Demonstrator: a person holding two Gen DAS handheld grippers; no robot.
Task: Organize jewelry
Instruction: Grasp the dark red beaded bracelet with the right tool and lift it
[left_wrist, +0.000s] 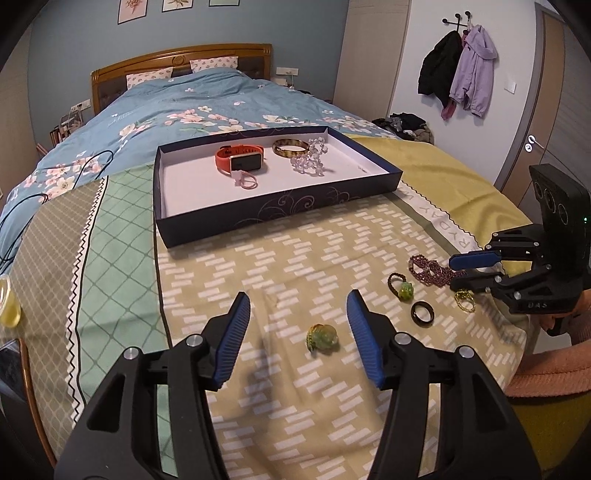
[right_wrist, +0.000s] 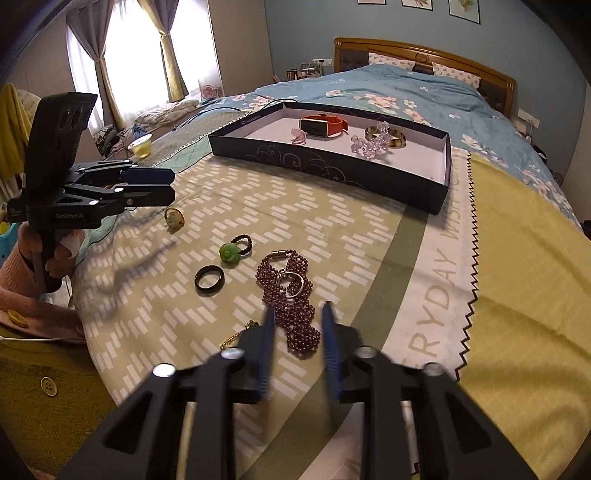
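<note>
My left gripper (left_wrist: 299, 295) is open just above the patterned blanket. A green-and-gold ring (left_wrist: 322, 336) lies between its blue fingers, untouched. In the right wrist view my right gripper (right_wrist: 298, 310) is shut on the near end of a purple bead bracelet (right_wrist: 291, 295), its pads against the band's two edges. A silver ring (right_wrist: 293, 282) lies on that bracelet. Beside it are a black ring (right_wrist: 209, 279), a green-stone bead ring (right_wrist: 234, 251) and a gold chain piece (right_wrist: 236, 336). The dark box (left_wrist: 280, 206) farther back holds an orange watch (left_wrist: 240, 158), a bangle (left_wrist: 290, 147) and a crystal bracelet (left_wrist: 310, 162).
A small pink ring (left_wrist: 245, 181) also lies in the box. A yellow cup (right_wrist: 141, 144) stands at the blanket's left edge, near a black cable (left_wrist: 44, 195) on the quilt. A person's pink sleeve (left_wrist: 546, 373) is at the near right corner of the bed.
</note>
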